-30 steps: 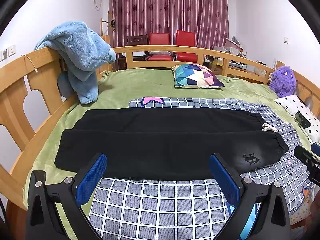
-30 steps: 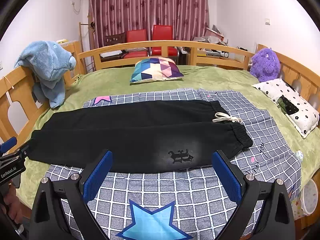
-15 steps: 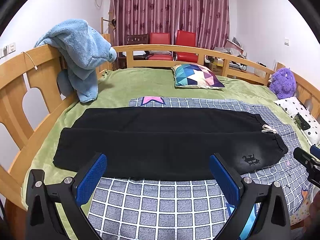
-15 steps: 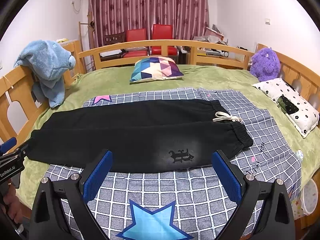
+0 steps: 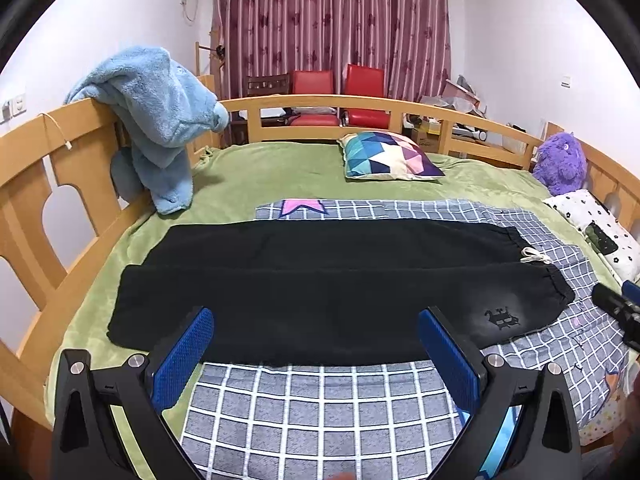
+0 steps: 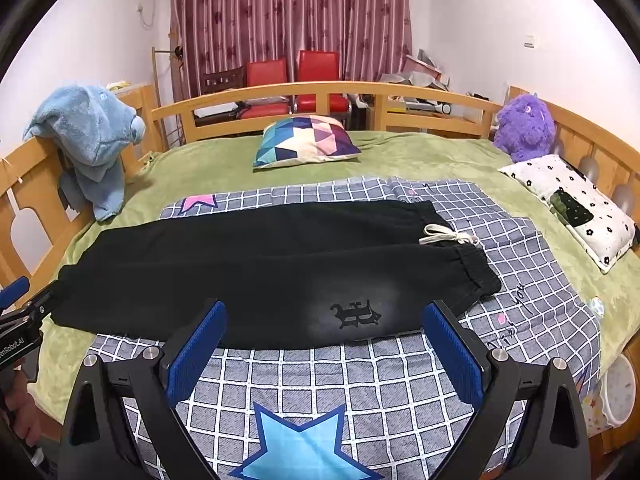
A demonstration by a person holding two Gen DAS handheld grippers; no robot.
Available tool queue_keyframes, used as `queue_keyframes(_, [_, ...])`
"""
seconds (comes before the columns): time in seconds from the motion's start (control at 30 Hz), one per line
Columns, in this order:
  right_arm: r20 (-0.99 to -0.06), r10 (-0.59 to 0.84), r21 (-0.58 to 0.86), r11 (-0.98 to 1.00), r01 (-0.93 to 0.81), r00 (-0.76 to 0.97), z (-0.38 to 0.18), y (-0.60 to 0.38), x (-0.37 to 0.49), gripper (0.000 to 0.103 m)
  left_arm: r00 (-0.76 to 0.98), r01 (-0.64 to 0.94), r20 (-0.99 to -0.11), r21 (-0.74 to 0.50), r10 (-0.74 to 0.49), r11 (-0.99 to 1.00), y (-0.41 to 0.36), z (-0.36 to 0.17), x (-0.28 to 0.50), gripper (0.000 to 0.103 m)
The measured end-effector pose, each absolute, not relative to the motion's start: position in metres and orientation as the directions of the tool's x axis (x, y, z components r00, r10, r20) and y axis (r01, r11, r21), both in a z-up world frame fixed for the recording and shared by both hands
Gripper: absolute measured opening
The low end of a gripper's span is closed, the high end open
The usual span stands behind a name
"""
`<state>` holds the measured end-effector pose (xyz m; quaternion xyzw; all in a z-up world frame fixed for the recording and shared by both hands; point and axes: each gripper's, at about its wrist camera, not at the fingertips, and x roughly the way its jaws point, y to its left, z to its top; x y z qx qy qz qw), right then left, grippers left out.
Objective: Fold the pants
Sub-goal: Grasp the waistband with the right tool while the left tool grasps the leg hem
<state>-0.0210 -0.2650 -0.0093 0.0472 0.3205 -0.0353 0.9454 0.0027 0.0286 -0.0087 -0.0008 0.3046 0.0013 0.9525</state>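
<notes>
Pants [image 5: 320, 276] in black lay flat across a checked blanket [image 5: 320, 400] on the bed, legs side by side, cuffs over the green sheet [image 5: 260, 168] at the left, waistband and white drawstring [image 6: 444, 236] at the right. A dark printed emblem [image 6: 356, 314] sat on the near leg. The left tool [image 5: 316, 344] hovered above the near hem with its blue pads spread wide, holding nothing. The right tool [image 6: 324, 340] hung likewise, spread and empty, near the emblem. Farther off lay a patterned pillow [image 6: 304, 140], a purple plush toy [image 6: 524, 126] and a blue fleece [image 5: 160, 116] draped over the wooden rail [image 5: 360, 102].
</notes>
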Motion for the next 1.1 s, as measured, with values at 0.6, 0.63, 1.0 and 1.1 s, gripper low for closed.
queue_keyframes(0.6, [-0.629, 0.082, 0.128, 0.992, 0.000, 0.773, -0.057, -0.282, -0.023, 0.087, 0.709, -0.136, -0.704, -0.200, -0.045, 0.970, 0.140, -0.079, -0.011, 0.089])
queue_keyframes(0.63, [-0.637, 0.090, 0.135, 0.991, -0.004, 0.766, -0.065, -0.285, -0.018, 0.083, 0.704, -0.136, -0.707, -0.222, -0.063, 0.966, 0.145, -0.084, -0.009, 0.085])
queue_keyframes(1.0, [-0.739, 0.121, 0.264, 0.957, 0.119, 0.663, -0.151, -0.346, 0.042, 0.057, 0.658, -0.224, -0.743, -0.344, -0.118, 0.912, 0.182, -0.156, 0.052, 0.073])
queue_keyframes(1.1, [-0.745, 0.115, 0.290, 0.943, 0.163, 0.657, -0.164, -0.360, 0.055, 0.057, 0.644, -0.260, -0.754, -0.372, -0.127, 0.891, 0.195, -0.170, 0.070, 0.070])
